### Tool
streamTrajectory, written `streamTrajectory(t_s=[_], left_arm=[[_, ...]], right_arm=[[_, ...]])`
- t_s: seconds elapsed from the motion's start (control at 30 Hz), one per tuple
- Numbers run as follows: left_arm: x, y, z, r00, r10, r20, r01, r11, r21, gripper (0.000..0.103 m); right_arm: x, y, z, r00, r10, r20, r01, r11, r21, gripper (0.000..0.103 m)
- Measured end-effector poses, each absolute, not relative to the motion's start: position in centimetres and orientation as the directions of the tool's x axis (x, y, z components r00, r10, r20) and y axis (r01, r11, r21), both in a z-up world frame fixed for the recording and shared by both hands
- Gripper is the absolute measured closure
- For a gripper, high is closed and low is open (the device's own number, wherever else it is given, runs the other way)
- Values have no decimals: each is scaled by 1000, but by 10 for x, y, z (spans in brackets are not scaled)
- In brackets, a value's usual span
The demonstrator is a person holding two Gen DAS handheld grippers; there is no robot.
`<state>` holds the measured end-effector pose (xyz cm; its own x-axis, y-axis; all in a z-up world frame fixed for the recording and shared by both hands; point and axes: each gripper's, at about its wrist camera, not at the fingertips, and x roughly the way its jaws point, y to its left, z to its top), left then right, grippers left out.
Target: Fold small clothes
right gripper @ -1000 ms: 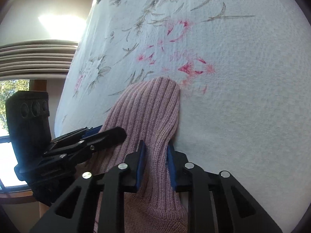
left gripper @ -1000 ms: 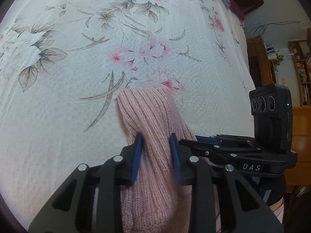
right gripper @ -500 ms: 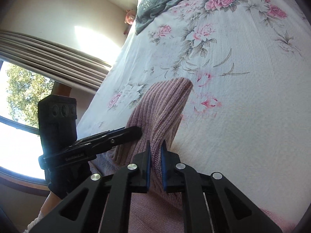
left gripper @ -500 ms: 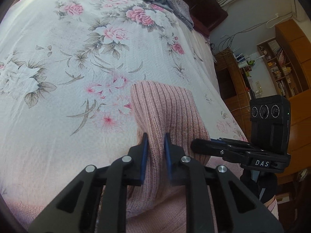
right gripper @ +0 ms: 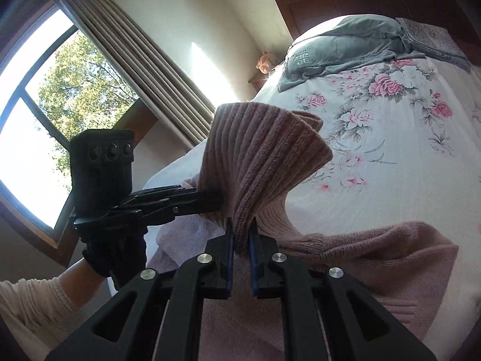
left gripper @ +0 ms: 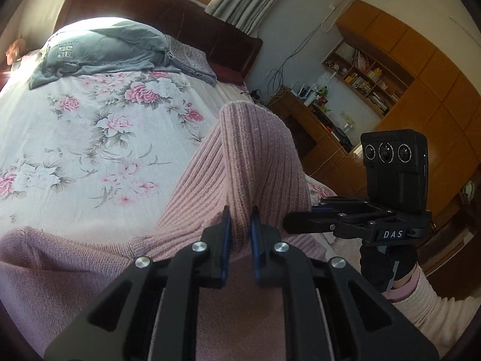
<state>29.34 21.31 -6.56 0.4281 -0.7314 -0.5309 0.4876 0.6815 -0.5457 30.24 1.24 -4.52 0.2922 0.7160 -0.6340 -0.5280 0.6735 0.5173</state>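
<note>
Now both tongs, left (left gripper: 240, 225) and right (right gripper: 240, 234), clamp the pink sweater (left gripper: 255, 162), raised higher off the bed (left gripper: 90, 138).

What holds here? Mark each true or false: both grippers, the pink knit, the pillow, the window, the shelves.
1. Both grippers are shut on the pink knit. True: left gripper, right gripper.
2. The knit's ribbed end lies flat on the bed. False: it is lifted above the bed, standing up between the grippers.
3. A grey pillow lies at the head of the bed. True.
4. The window is fully curtained. False: the curtain is drawn aside and trees show.
5. The shelves are bare. False: they hold books and small things.
</note>
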Motion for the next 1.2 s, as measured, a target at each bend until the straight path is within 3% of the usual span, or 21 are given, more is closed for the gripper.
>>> streamTrajectory(t_s=[0.17, 0.23, 0.37, 0.5, 0.7, 0.77, 0.97, 1.03, 1.2], left_arm=[[237, 212, -81, 407, -726, -554, 565, 676, -472, 91], [222, 209, -99, 384, -706, -595, 578, 686, -442, 91], [208, 210, -134, 339, -683, -647, 557, 700, -447, 91], [200, 208, -149, 323, -673, -665, 561, 702, -438, 88], [195, 207, -153, 323, -653, -685, 546, 720, -429, 84], [191, 213, -145, 338, -647, -683, 539, 728, -423, 82], [197, 232, -115, 430, -642, -635, 460, 761, -458, 69], [209, 224, -114, 445, -612, -654, 419, 788, -452, 64], [244, 203, -141, 393, -555, -733, 316, 831, -458, 61]], right_arm=[[245, 18, -63, 246, 687, -684, -543, 682, 490, 91], [229, 15, -76, 203, 677, -708, -529, 684, 502, 76], [209, -7, -74, 213, 691, -691, -505, 683, 528, 76], [228, -27, -46, 286, 764, -578, -449, 640, 624, 75], [286, 17, -43, 321, 719, -616, -432, 690, 580, 73], [295, 29, -54, 312, 662, -681, -419, 740, 527, 74], [258, 24, -107, 222, 587, -778, -359, 791, 495, 75], [244, 20, -126, 201, 592, -780, -334, 790, 514, 75], [232, 5, -144, 196, 652, -733, -275, 754, 597, 79]])
